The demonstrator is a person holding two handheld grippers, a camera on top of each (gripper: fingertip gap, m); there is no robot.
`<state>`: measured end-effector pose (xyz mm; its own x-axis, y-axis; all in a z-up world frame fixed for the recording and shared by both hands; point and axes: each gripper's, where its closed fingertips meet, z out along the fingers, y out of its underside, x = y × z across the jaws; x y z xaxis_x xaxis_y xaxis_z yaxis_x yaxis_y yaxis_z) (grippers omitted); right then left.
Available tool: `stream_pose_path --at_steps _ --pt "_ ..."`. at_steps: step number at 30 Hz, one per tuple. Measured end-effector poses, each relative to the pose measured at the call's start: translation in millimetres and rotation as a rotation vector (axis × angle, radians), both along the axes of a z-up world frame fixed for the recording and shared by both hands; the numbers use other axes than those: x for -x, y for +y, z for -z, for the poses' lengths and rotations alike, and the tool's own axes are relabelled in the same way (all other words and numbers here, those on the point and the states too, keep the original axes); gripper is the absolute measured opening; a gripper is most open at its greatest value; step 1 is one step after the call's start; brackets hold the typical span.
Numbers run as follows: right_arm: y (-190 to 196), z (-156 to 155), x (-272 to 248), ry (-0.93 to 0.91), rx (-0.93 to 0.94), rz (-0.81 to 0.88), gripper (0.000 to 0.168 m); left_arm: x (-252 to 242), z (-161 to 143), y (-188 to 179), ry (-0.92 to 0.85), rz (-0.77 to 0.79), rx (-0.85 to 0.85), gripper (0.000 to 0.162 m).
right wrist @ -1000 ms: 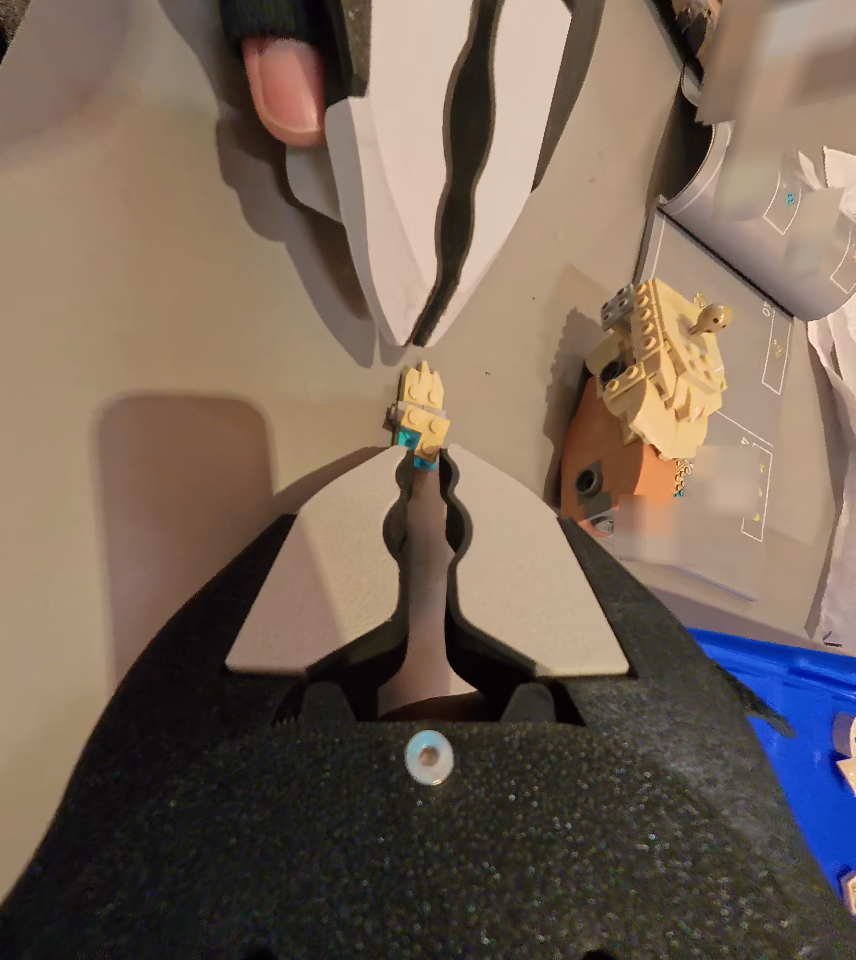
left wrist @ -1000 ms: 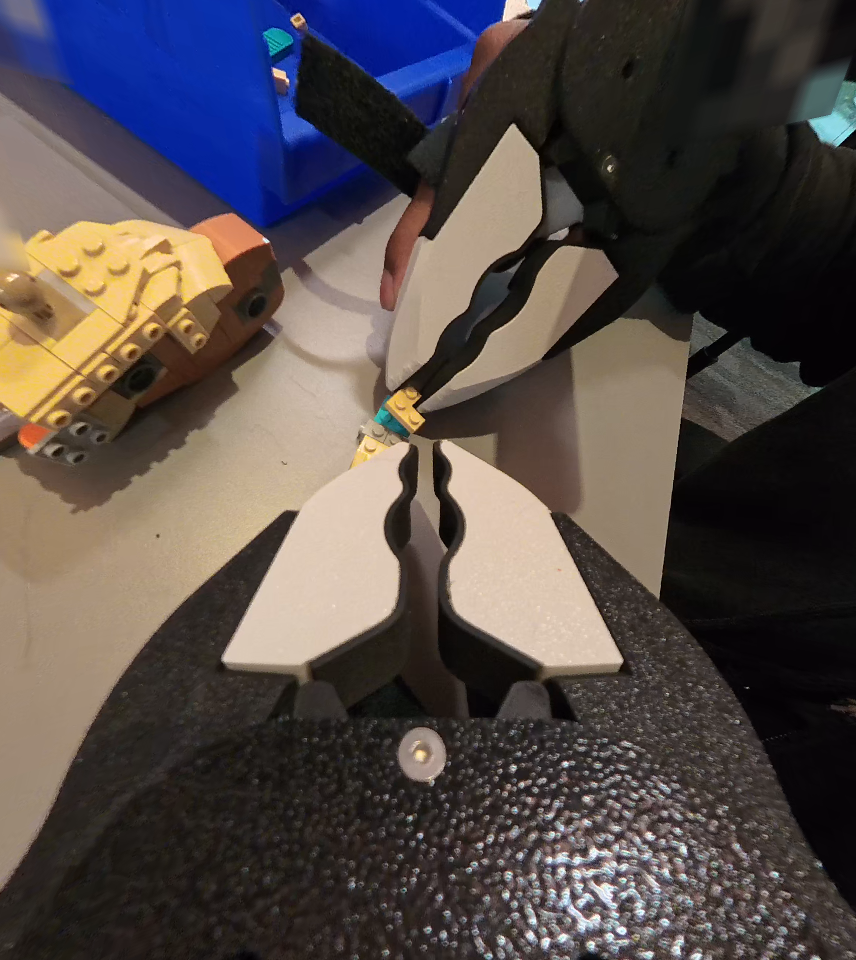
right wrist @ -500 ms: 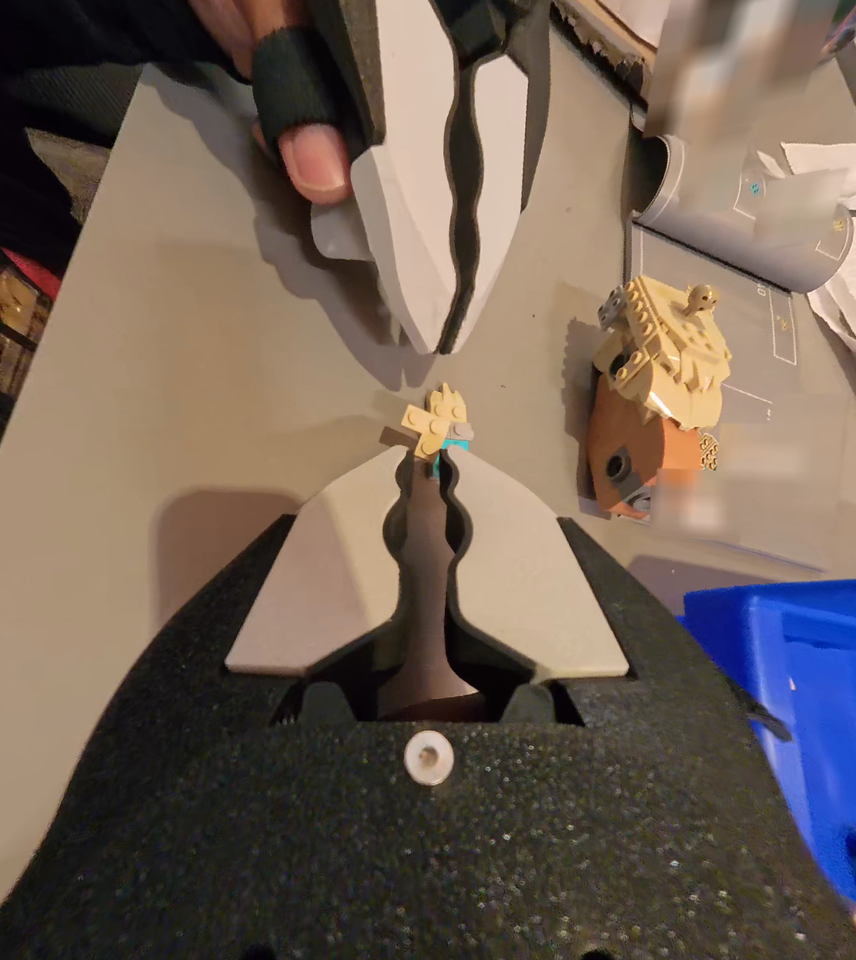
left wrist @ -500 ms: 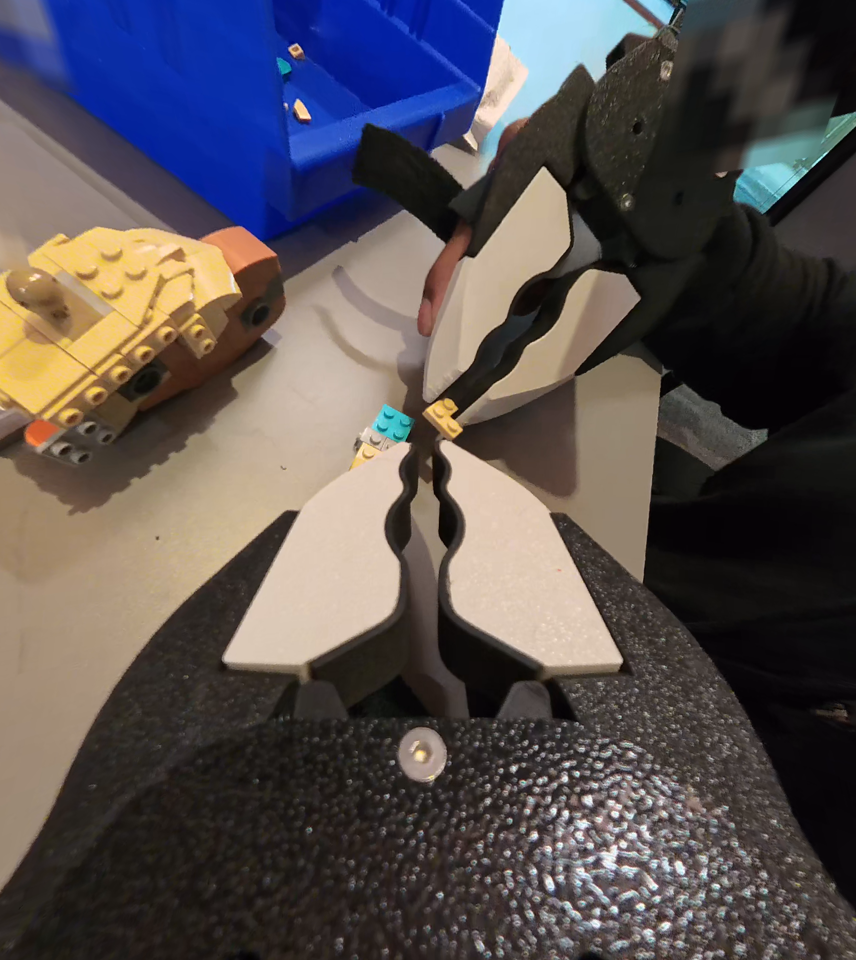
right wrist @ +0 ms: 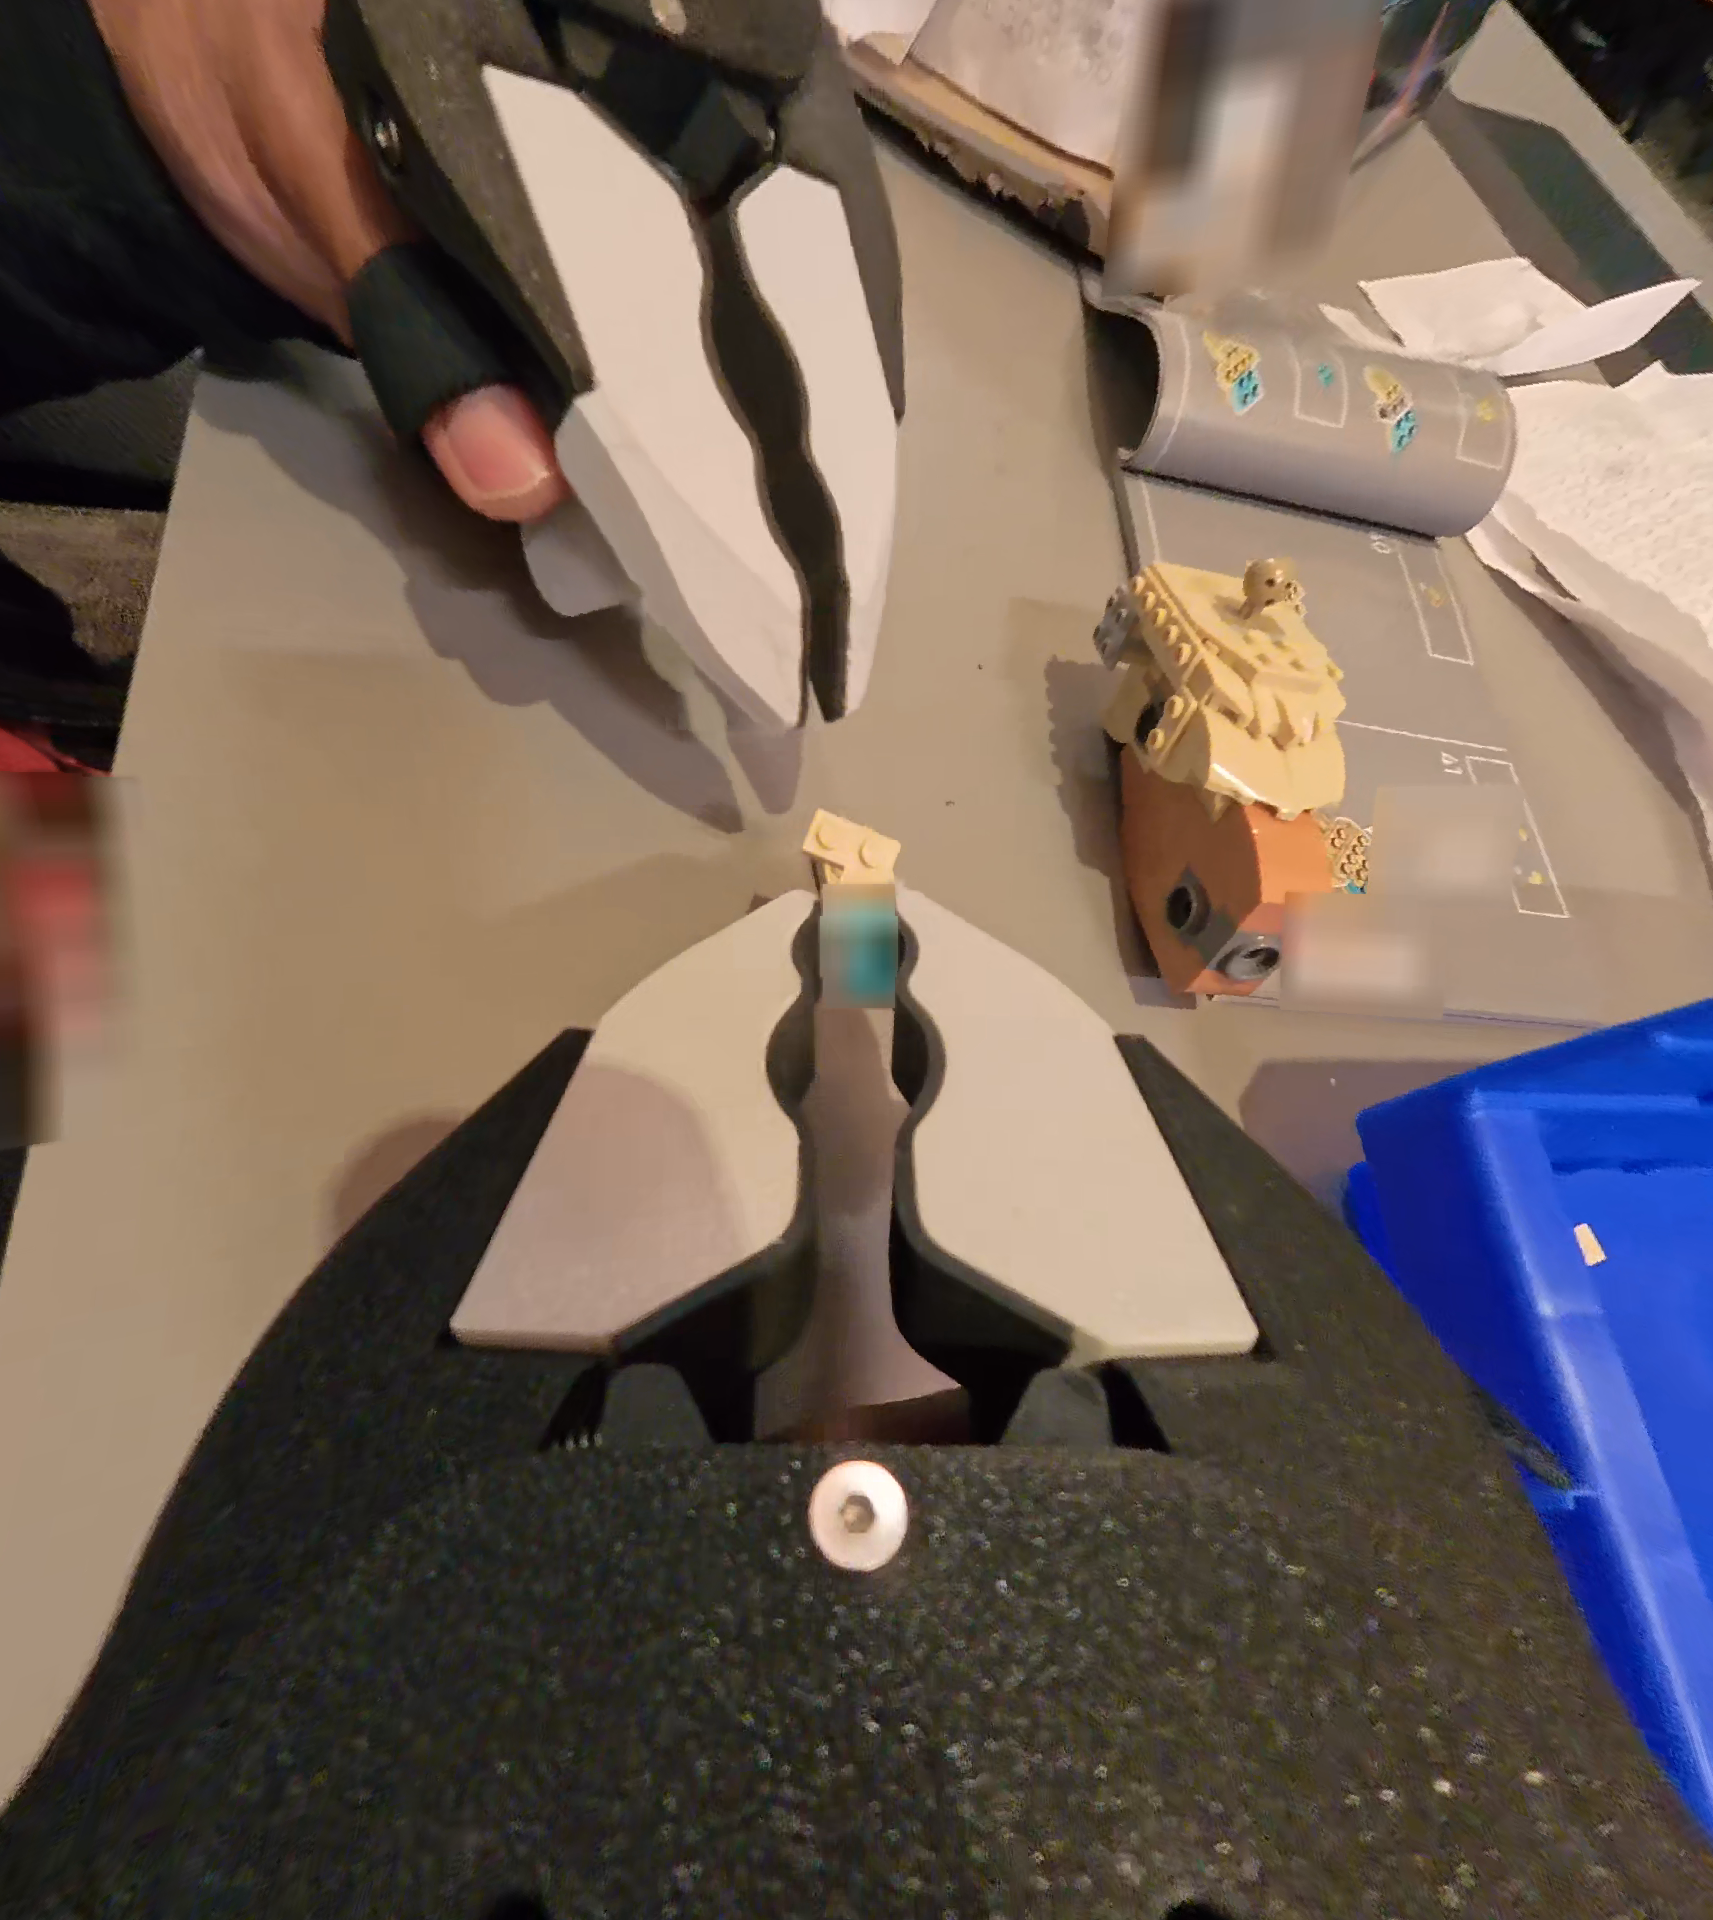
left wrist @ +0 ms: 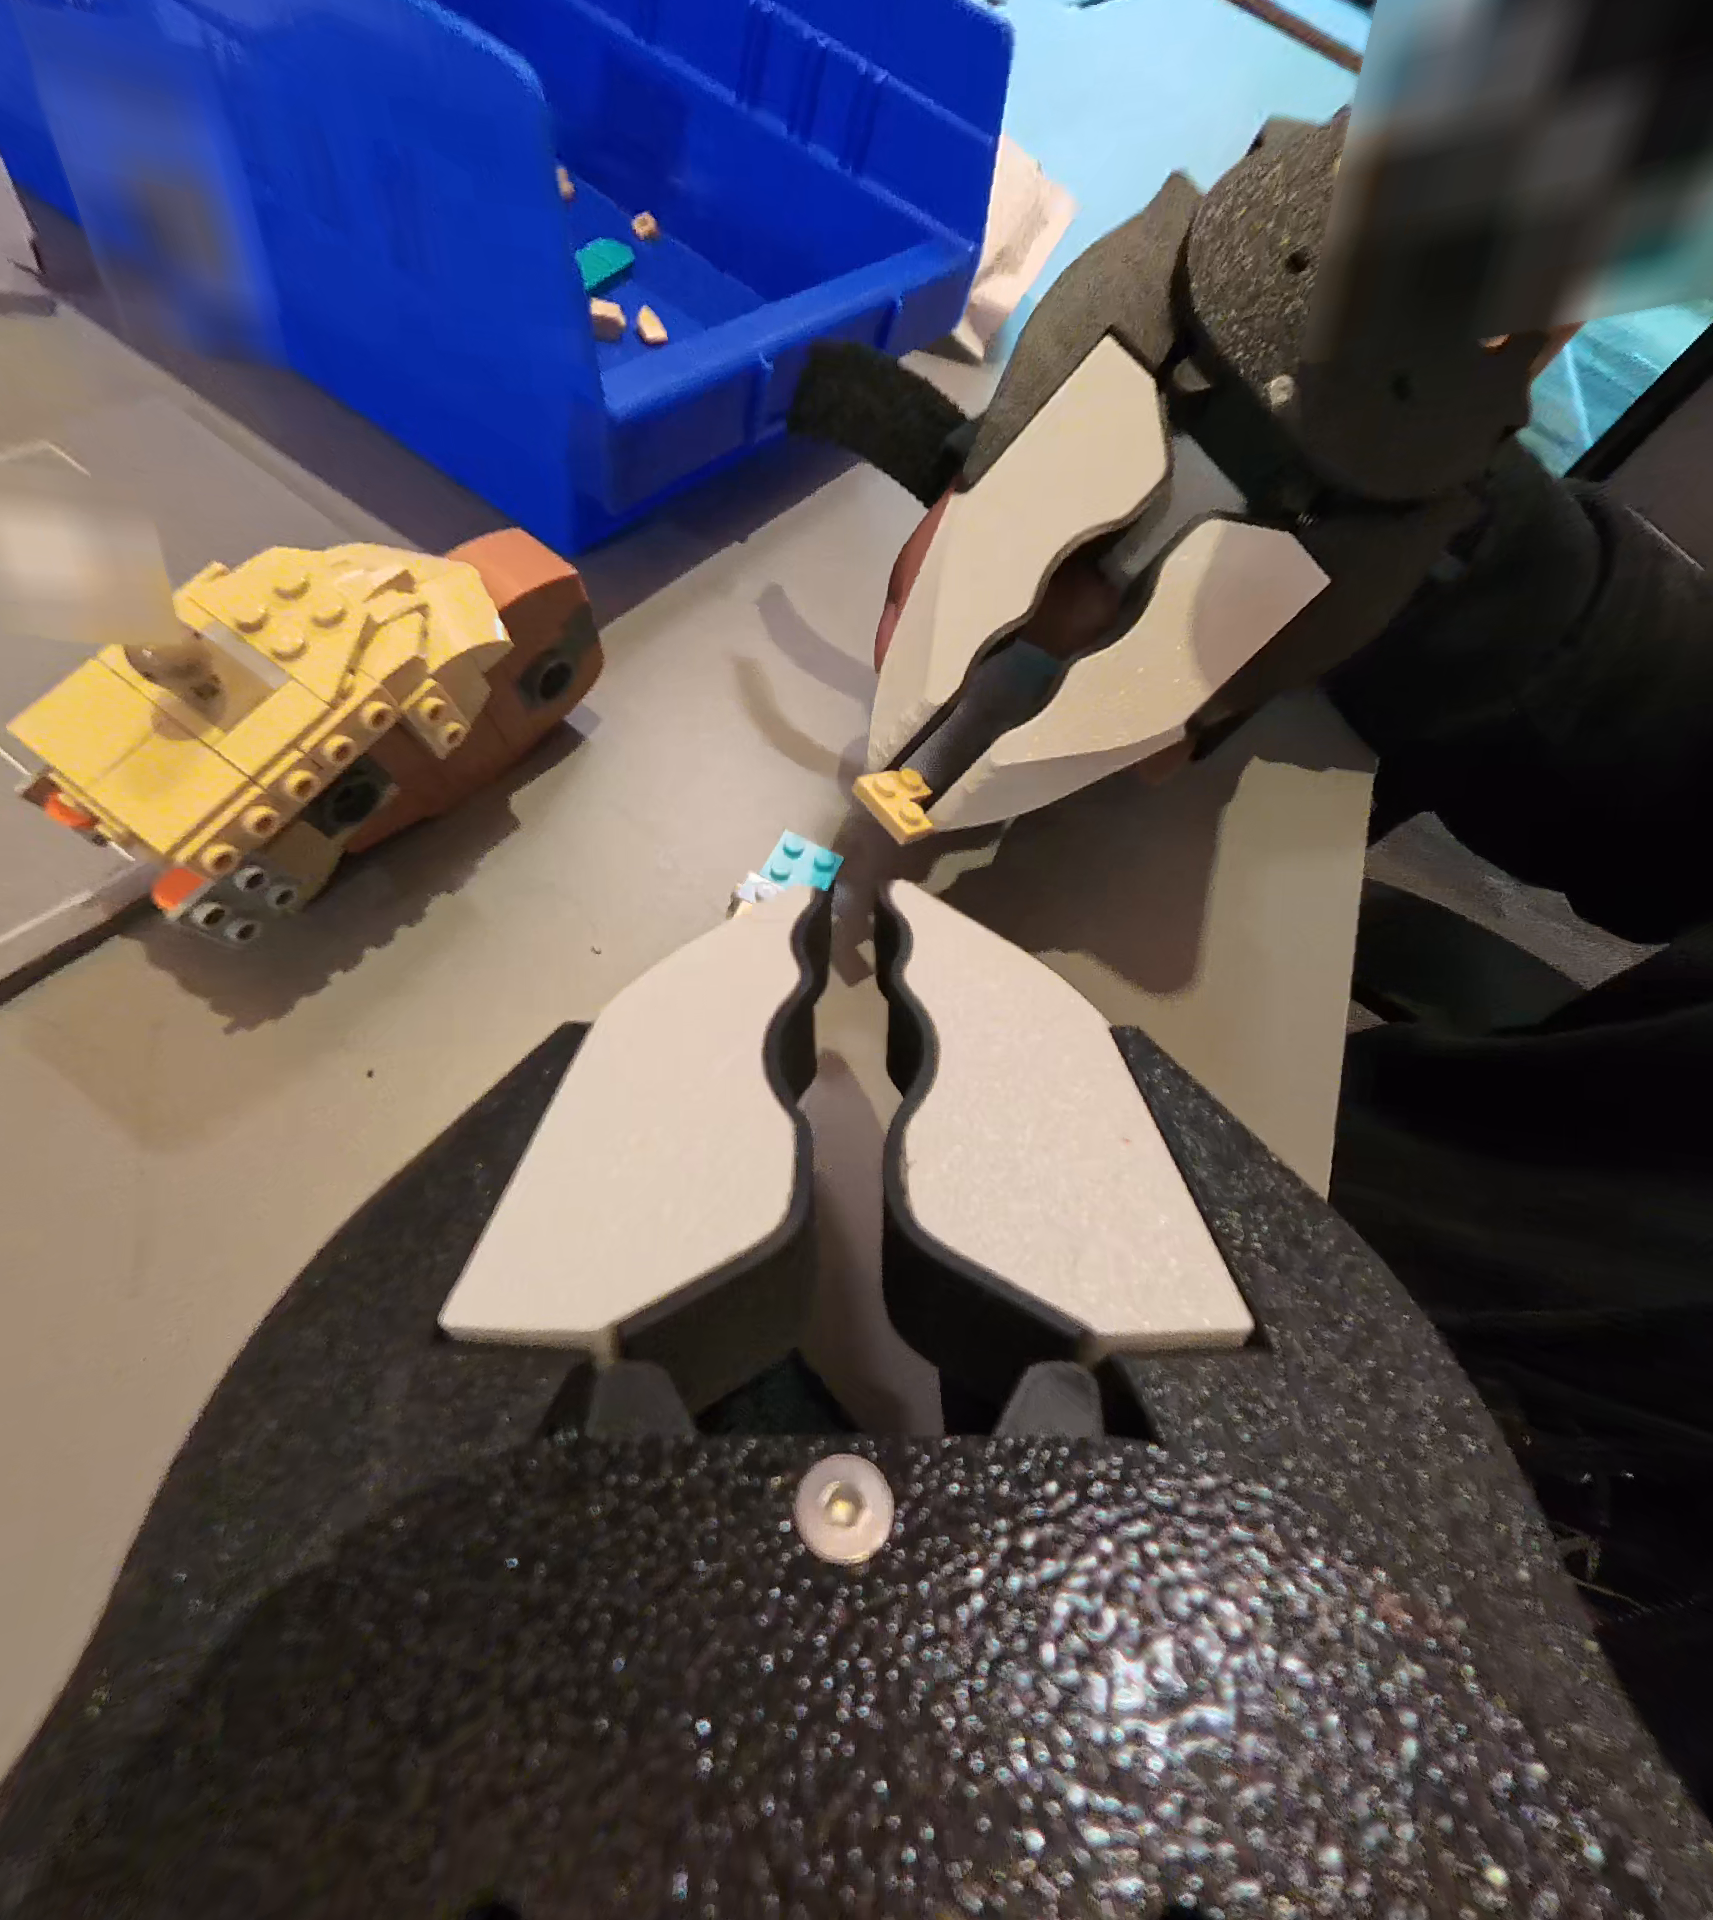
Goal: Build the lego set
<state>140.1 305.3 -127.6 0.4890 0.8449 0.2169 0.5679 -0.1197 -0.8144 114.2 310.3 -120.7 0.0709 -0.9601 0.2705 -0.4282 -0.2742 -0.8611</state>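
Observation:
My right gripper (right wrist: 857, 912) is shut on a small tan plate (right wrist: 852, 847), held just above the grey table (right wrist: 364, 831). In the left wrist view that gripper (left wrist: 935, 792) comes in from the upper right with the tan plate (left wrist: 893, 805) at its tips. A small teal and grey piece (left wrist: 805, 864) lies on the table, beside the tip of my left gripper (left wrist: 849, 904). The left gripper's jaws are shut with nothing between them. It also shows in the right wrist view (right wrist: 810, 707), tips pointing down near the plate.
A tan and brown lego model (left wrist: 312, 707) lies on its side at the left, partly on a dark instruction booklet (right wrist: 1351, 436). A blue parts bin (left wrist: 727, 395) with loose pieces stands behind. White paper (right wrist: 1662, 520) lies at the far right. The table edge is close. Only a small space, under 4 cm, lies between the two pairs of fingers.
The tan plate has come off the small teal and grey piece. My right gripper has lifted it up and away, while the teal piece stays on the table by my left gripper.

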Motion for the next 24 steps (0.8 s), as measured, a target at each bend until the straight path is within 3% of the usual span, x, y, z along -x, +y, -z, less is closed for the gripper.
stream_pose_path --at_steps 3,9,24 --pt "1.1 -1.0 -3.1 0.021 0.009 0.014 0.009 4.0 -1.6 1.9 0.006 0.007 -0.059 0.011" --pt "4.3 -3.1 -10.4 0.072 0.017 0.042 0.009 19.8 17.5 18.9 0.150 0.026 -0.221 0.034" --pt "2.2 -0.5 -12.3 0.113 0.075 0.014 0.009 2.2 23.5 20.0 0.135 0.339 -0.365 0.032"
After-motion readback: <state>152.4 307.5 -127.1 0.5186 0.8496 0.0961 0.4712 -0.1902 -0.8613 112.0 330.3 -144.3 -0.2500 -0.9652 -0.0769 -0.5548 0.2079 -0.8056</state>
